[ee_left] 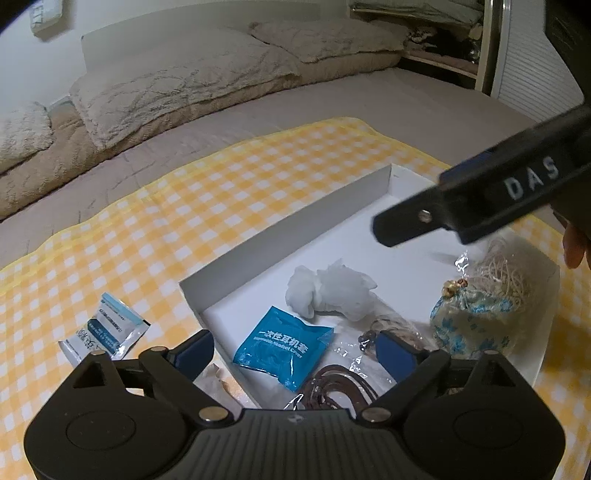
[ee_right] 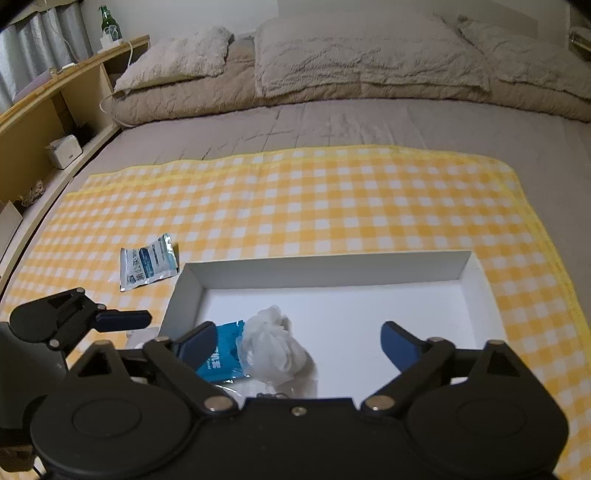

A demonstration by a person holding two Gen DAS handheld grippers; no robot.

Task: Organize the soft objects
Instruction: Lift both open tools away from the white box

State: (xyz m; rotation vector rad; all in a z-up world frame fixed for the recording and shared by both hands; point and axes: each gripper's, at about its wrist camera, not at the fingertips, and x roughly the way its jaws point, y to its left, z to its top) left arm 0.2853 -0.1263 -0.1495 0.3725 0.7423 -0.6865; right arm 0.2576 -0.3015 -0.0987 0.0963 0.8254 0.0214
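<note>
A white shallow box (ee_left: 284, 225) (ee_right: 332, 266) lies on a yellow checked cloth (ee_left: 221, 177) (ee_right: 332, 192). In it are a blue packet (ee_left: 284, 347) (ee_right: 221, 358), a crumpled white plastic wad (ee_left: 332, 291) (ee_right: 271, 343), a blue floral pouch (ee_left: 469, 325), a cream cord bundle (ee_left: 506, 269) and brown cords in clear wrap (ee_left: 340, 387). A white and blue sachet (ee_left: 103, 332) (ee_right: 147, 262) lies on the cloth left of the box. My left gripper (ee_left: 295, 354) is open and empty over the box's near left corner. My right gripper (ee_right: 295, 343) is open and empty above the box.
Beige fluffy pillows (ee_right: 362, 55) and a folded duvet (ee_left: 166, 96) lie at the bed's head. A wooden shelf (ee_right: 48, 122) with a green bottle (ee_right: 109, 22) runs along the left. A wardrobe (ee_left: 517, 66) stands at the right.
</note>
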